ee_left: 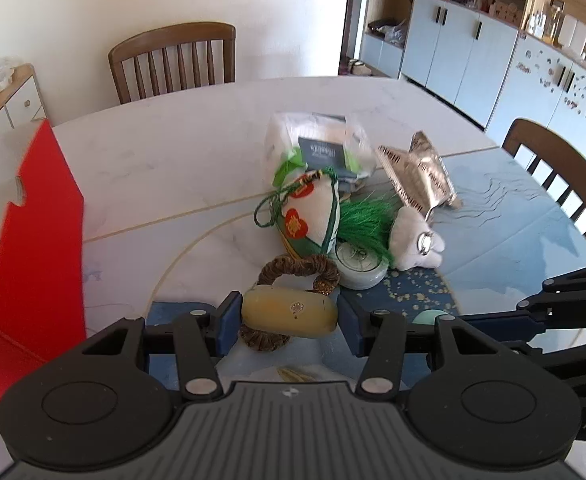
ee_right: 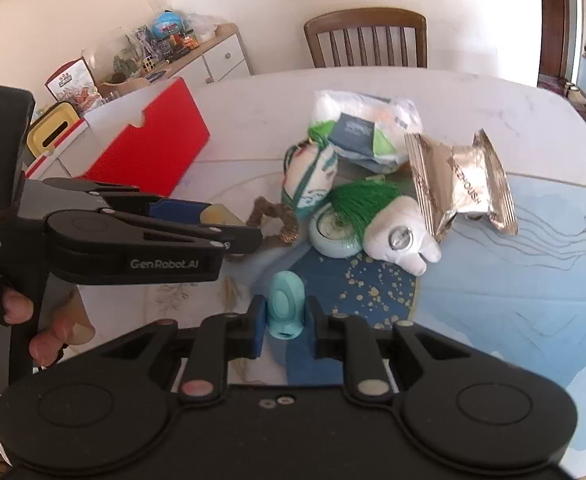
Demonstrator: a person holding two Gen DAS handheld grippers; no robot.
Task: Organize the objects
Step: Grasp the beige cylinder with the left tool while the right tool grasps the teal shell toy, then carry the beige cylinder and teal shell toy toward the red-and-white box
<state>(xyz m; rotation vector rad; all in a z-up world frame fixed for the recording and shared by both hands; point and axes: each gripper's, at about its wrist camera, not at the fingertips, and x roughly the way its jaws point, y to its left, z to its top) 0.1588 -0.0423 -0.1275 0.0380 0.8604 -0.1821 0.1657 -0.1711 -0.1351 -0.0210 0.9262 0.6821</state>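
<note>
Left gripper (ee_left: 289,316): the jaws pinch a pale yellow oblong object (ee_left: 289,313) by its two ends, the blue pads pressing on each end. The object is attached to a brown woven ring (ee_left: 299,270), one arc of which rises just ahead of the jaws while another shows below them. In the right wrist view the same gripper enters from the left, held by a gloved hand (ee_right: 9,308), with the yellow object barely visible between its fingers.

Right gripper (ee_right: 285,318): the jaws are closed on a small teal oval object (ee_right: 285,306), which stands upright between the pads, its rounded top pointing away from the camera.

Ahead of both pairs of jaws, on the white marble surface (ee_left: 173,160), lies a cluster of things: a round pale-green tin (ee_right: 333,234), a green tassel (ee_right: 357,200) draped over it, a white plush toy with a metal ring (ee_right: 401,236) to the right of the tin, an embroidered white-and-green sachet (ee_left: 309,216) behind the woven ring, a crumpled silver foil packet (ee_right: 461,184) to the far right, and a clear plastic bag holding cloth items (ee_right: 369,128) farthest from the jaws. A red box (ee_right: 149,140) stands well to the left of the cluster. A blue mat with speckles (ee_right: 373,292) lies directly under and ahead of the right jaws.
</note>
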